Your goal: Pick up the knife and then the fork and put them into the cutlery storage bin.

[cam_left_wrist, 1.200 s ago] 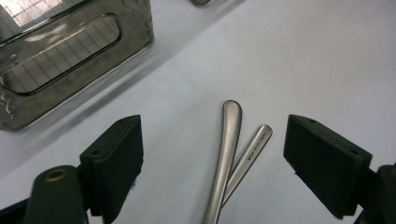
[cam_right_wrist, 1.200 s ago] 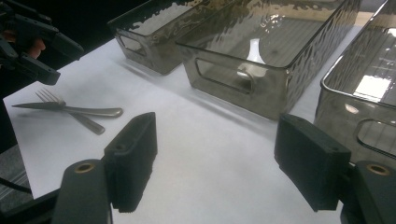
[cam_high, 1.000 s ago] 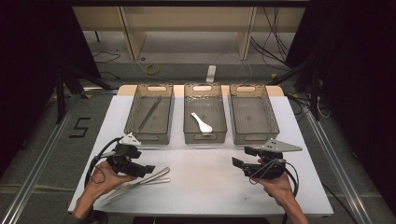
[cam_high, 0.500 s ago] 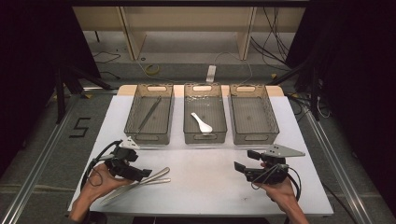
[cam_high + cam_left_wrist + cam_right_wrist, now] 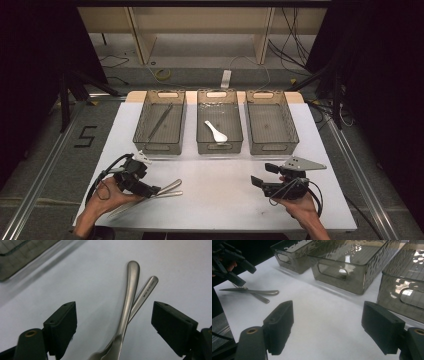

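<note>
Two metal utensils (image 5: 167, 189) lie crossed on the white table (image 5: 220, 200) near its front left. My left gripper (image 5: 151, 190) hangs open just over them. In the left gripper view their two handles (image 5: 131, 300) point away between the spread jaws, untouched, while the utensil heads are hidden at the bottom edge. My right gripper (image 5: 263, 176) is open at the front right, holding nothing and aimed left across the table. In the right gripper view my right gripper (image 5: 327, 325) faces the bins, with the utensils (image 5: 258, 292) and the left gripper (image 5: 232, 262) off to the left.
Three clear smoky bins stand in a row at the back. The left bin (image 5: 159, 148) holds a long metal utensil (image 5: 160, 121), the middle bin (image 5: 220, 149) a white spoon (image 5: 216, 131), and the right bin (image 5: 274, 149) shows nothing inside. Bare table lies between the grippers.
My left gripper has slid a little toward the front edge and down over the crossed utensils. My right gripper has drifted slightly toward the front right. Both stay open.
</note>
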Demonstrator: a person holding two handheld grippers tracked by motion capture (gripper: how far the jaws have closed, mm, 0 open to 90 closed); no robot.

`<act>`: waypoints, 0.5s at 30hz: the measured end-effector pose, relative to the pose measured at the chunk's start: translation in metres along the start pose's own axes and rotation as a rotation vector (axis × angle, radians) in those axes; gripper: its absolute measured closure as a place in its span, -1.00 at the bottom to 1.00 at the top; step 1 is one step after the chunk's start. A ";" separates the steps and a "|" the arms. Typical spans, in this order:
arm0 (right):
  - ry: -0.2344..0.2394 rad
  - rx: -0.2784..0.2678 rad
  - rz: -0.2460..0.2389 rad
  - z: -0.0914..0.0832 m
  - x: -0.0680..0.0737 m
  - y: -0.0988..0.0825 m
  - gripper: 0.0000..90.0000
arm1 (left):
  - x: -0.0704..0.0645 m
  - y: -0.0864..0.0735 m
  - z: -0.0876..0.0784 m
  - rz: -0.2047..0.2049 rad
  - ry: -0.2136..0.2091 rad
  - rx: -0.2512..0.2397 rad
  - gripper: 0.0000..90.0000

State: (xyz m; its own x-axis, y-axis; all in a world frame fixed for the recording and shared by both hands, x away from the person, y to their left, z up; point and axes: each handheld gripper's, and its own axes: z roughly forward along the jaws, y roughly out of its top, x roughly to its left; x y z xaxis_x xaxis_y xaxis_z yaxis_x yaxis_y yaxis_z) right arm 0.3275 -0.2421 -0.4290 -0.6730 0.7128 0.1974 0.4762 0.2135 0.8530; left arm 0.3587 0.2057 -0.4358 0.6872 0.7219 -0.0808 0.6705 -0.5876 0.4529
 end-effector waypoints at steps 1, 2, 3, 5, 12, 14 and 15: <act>0.001 0.002 -0.001 0.000 0.000 0.000 -0.41 | 0.000 -0.001 0.001 -0.002 -0.002 0.006 -0.54; 0.003 0.003 -0.003 0.000 0.001 0.000 -0.41 | 0.000 -0.001 0.002 -0.005 -0.001 0.009 -0.53; 0.004 0.003 -0.006 0.001 0.001 0.000 -0.41 | 0.000 -0.001 0.002 -0.003 0.003 0.016 -0.53; 0.008 0.007 -0.011 0.001 0.002 0.001 -0.41 | 0.000 -0.002 0.002 -0.003 0.004 0.026 -0.52; 0.005 0.014 -0.015 0.001 0.003 0.001 -0.41 | -0.004 -0.002 0.008 0.032 0.028 0.079 -0.47; 0.003 0.013 -0.018 0.002 0.004 0.001 -0.41 | -0.006 -0.003 0.009 0.049 0.036 0.104 -0.46; 0.003 0.016 -0.022 0.002 0.004 0.001 -0.41 | -0.006 -0.003 0.010 0.052 0.031 0.109 -0.45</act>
State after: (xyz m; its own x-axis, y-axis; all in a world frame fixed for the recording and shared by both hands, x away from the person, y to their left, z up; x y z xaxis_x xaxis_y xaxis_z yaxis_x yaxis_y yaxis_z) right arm 0.3264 -0.2376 -0.4279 -0.6852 0.7058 0.1796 0.4702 0.2403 0.8492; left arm 0.3551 0.1998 -0.4454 0.7143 0.6991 -0.0315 0.6616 -0.6599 0.3561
